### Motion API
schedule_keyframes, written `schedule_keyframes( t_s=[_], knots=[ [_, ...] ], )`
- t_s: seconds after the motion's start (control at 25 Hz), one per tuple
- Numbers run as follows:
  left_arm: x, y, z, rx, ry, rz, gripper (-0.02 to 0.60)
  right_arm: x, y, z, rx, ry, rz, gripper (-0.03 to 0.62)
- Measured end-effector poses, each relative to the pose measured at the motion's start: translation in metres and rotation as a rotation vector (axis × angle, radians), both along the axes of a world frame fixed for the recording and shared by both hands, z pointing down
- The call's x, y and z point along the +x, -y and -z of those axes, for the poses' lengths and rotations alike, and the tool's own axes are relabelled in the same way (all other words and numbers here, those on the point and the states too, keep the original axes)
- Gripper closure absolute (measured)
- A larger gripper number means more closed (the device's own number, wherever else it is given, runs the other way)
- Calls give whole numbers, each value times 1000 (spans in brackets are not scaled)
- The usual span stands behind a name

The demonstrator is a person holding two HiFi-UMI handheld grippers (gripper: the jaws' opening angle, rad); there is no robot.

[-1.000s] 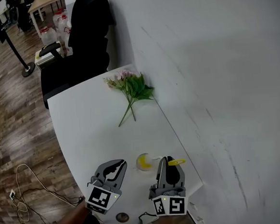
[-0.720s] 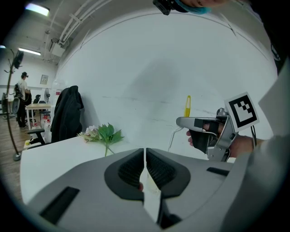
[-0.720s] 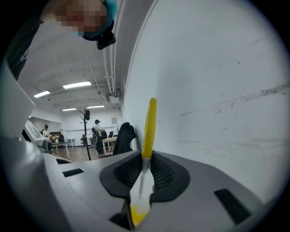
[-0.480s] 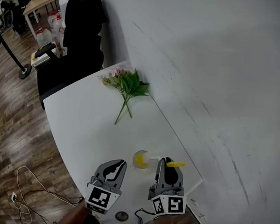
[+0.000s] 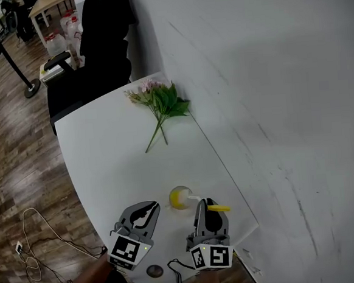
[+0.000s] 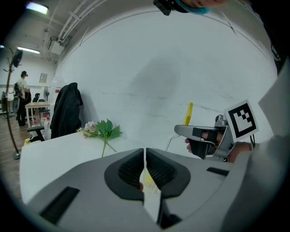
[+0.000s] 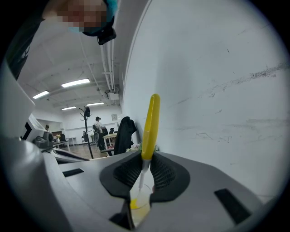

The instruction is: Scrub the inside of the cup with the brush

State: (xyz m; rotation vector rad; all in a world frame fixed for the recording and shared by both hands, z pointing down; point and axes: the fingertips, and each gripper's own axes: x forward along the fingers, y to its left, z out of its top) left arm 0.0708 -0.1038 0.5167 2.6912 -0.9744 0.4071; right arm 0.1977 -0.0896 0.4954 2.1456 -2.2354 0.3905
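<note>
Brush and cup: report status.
Right claw shut on brush, its head down inside cup. Left claw shut, empty, clear of cup. Flowers far off, nothing blocking.

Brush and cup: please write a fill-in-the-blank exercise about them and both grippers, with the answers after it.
1. The brush has a ___ handle.
2. The right gripper is shut on the brush, and the brush's head is ___ the cup.
3. The left gripper is empty, and its jaws are ___.

Missing words: yellow; inside; shut
</note>
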Motion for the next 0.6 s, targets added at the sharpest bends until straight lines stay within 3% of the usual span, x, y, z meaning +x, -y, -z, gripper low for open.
schedule_keyframes(
  t_s=[0.6],
  knots=[
    [-10, -11, 36, 59, -30, 2, 547, -15, -8, 47, 66, -47, 10, 531]
  ],
)
